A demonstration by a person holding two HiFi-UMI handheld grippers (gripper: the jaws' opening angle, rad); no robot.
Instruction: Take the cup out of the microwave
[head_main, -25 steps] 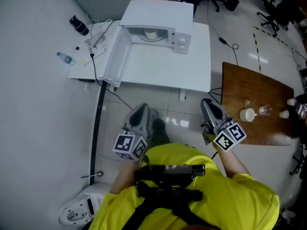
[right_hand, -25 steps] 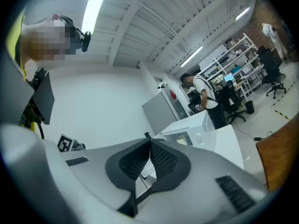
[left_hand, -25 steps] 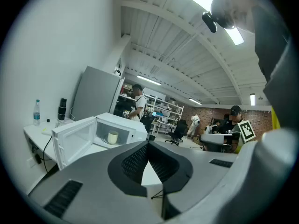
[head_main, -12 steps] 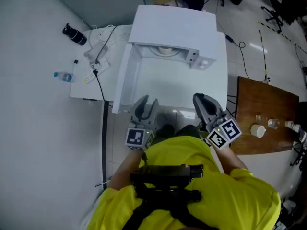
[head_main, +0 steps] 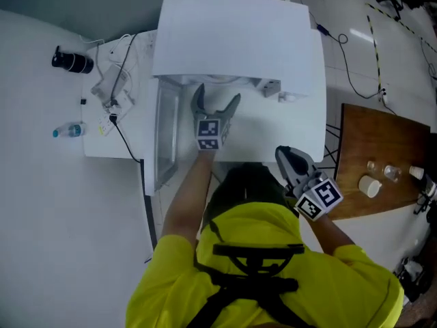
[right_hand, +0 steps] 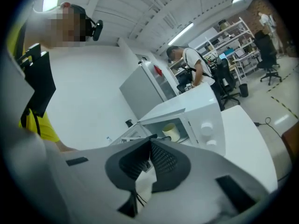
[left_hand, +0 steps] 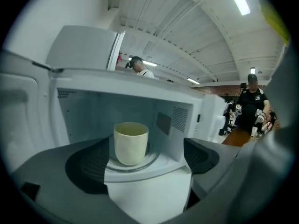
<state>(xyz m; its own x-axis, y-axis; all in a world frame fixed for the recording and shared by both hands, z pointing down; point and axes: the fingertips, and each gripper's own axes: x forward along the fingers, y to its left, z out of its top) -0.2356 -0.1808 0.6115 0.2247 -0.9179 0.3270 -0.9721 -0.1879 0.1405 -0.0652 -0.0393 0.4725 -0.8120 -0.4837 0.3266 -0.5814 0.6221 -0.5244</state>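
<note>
A cream cup stands upright on the turntable inside the white microwave, whose door hangs open to the left. My left gripper is stretched out to the mouth of the oven, its jaws opening wide. In the left gripper view the cup sits beyond and between the two pads, apart from both. My right gripper hangs back near the table's front edge, shut and empty. In the right gripper view the cup shows small inside the oven.
A wooden table at the right carries a white cup and small glasses. Left of the microwave lie cables, a black cylinder and a water bottle. People stand in the background of both gripper views.
My left gripper has reached forward from beside my body to the microwave's opening, and its jaws have spread apart. The right gripper has shifted only a little and stays shut.
</note>
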